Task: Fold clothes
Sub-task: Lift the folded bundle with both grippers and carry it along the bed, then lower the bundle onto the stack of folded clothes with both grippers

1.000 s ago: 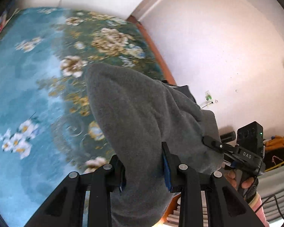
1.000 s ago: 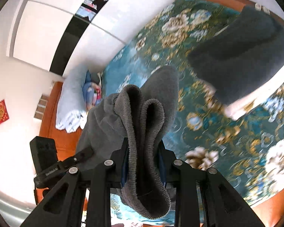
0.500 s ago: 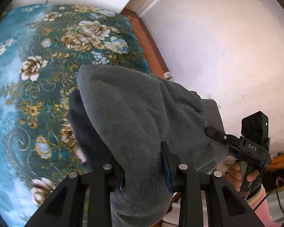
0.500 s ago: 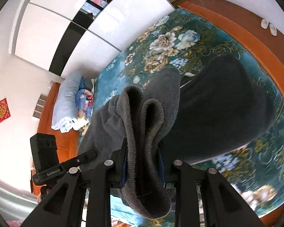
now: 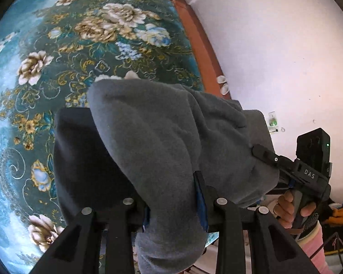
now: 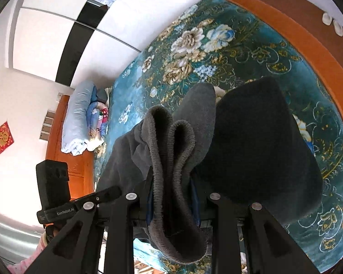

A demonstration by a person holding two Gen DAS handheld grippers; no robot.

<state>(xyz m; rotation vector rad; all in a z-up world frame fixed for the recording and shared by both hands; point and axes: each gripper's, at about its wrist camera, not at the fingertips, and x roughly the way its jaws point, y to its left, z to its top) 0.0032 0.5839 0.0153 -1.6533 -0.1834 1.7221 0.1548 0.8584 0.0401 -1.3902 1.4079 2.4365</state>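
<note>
A folded grey fleece garment [image 5: 162,141] hangs between both grippers above the bed. My left gripper [image 5: 175,201] is shut on one end of it. My right gripper [image 6: 172,203] is shut on the other end, where its ribbed hem [image 6: 169,150] bunches between the jaws. A darker folded garment [image 6: 258,146] lies on the floral bedspread [image 6: 217,52] right below the grey one; it also shows in the left wrist view [image 5: 84,155]. The right gripper shows in the left wrist view [image 5: 269,157], held by a hand [image 5: 288,207].
The wooden bed frame [image 6: 292,34] runs along the far side by a white wall [image 5: 274,45]. Rolled bedding and pillows [image 6: 82,118] sit at the bed's head. A white wardrobe [image 6: 57,22] stands behind. The left gripper shows in the right wrist view [image 6: 80,205].
Both grippers have carried the grey garment across the bed toward the dark folded garment, which now lies directly beneath it. Both grips stayed shut.
</note>
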